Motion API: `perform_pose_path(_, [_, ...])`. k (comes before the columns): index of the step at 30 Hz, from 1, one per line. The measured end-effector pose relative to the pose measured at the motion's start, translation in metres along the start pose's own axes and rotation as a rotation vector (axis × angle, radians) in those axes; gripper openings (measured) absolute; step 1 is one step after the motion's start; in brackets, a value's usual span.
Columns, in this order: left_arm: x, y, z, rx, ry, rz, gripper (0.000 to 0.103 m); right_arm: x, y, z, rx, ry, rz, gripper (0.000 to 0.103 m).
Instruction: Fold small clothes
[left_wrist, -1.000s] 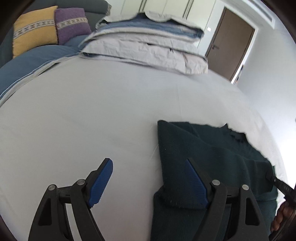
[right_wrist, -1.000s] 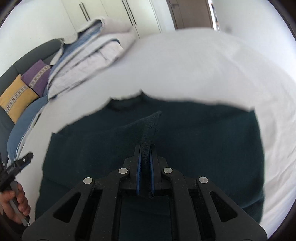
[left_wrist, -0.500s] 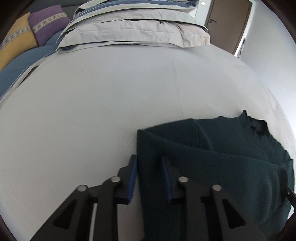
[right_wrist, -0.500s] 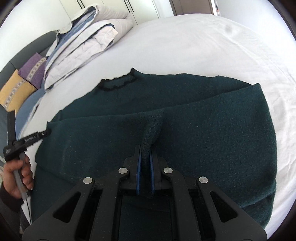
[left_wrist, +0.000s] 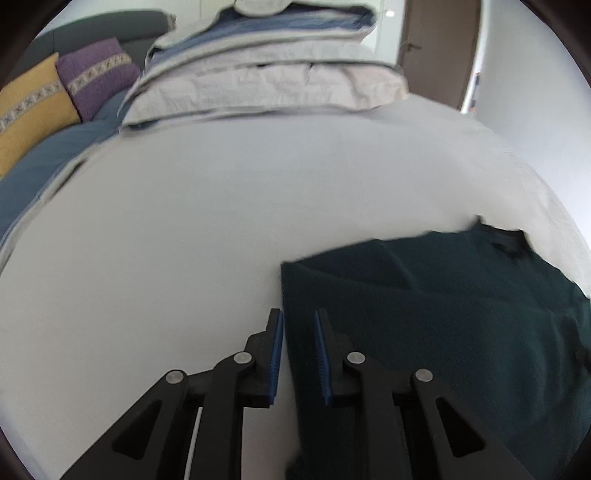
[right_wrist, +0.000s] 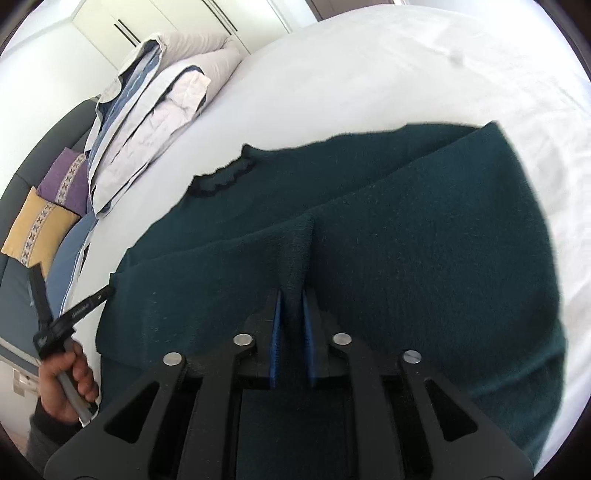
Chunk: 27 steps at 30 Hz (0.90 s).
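A dark green knitted sweater (right_wrist: 406, 240) lies on the white bed sheet (right_wrist: 369, 66), its neckline (right_wrist: 221, 181) toward the far left. It also shows in the left wrist view (left_wrist: 443, 314) at the lower right. My left gripper (left_wrist: 298, 321) is shut on the sweater's left edge, blue pads pinching the fabric. My right gripper (right_wrist: 291, 295) is shut on a raised fold in the sweater's middle. The left gripper's handle and the hand (right_wrist: 70, 373) holding it show at the lower left of the right wrist view.
A stack of folded grey and blue bedding (left_wrist: 266, 74) lies at the far end of the bed. A yellow cushion (left_wrist: 26, 107) and a purple cushion (left_wrist: 96, 77) lean on a dark sofa at the far left. A brown door (left_wrist: 439, 48) stands at the far right.
My left gripper went from wide open to shut on the sweater's left edge. My right gripper kept its hold on the fold and the sweater shifted in its view.
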<state>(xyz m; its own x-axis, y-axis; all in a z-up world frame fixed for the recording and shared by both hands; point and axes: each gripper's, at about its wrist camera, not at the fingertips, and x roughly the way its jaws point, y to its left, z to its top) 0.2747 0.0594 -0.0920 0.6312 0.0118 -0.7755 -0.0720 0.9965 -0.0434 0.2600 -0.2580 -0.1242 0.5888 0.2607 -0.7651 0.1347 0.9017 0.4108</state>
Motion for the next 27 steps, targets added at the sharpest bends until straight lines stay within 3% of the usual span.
perform_pose_path(2, [-0.016, -0.007, -0.016, 0.05, -0.025, 0.012, 0.023, -0.008, 0.0, -0.002, -0.016, -0.018, -0.015, 0.027])
perform_pose_path(7, [-0.001, -0.014, -0.047, 0.148, 0.016, 0.081, 0.027, 0.002, -0.01, -0.014, -0.037, 0.019, -0.071, 0.022])
perform_pose_path(9, [0.003, -0.005, -0.044, 0.112, 0.022, 0.068, 0.035, 0.002, -0.013, -0.014, -0.024, 0.008, -0.069, 0.02])
perform_pose_path(14, [-0.013, 0.018, -0.043, 0.058, 0.024, 0.074, 0.037, -0.018, -0.014, -0.015, 0.032, -0.034, -0.098, 0.019])
perform_pose_path(15, [-0.02, 0.024, -0.046, 0.044, 0.019, 0.091, 0.037, -0.029, -0.014, -0.018, 0.038, -0.052, -0.094, 0.024])
perform_pose_path(22, [-0.082, 0.082, -0.091, -0.119, 0.002, 0.041, 0.037, -0.12, -0.017, -0.067, 0.041, -0.132, -0.038, 0.027])
perform_pose_path(25, [-0.11, 0.084, -0.118, -0.124, 0.004, 0.005, 0.047, -0.151, -0.019, -0.099, 0.034, -0.135, -0.032, 0.032])
perform_pose_path(27, [-0.128, 0.078, -0.139, -0.104, 0.004, -0.015, 0.062, -0.171, -0.021, -0.127, 0.025, -0.123, -0.033, 0.038])
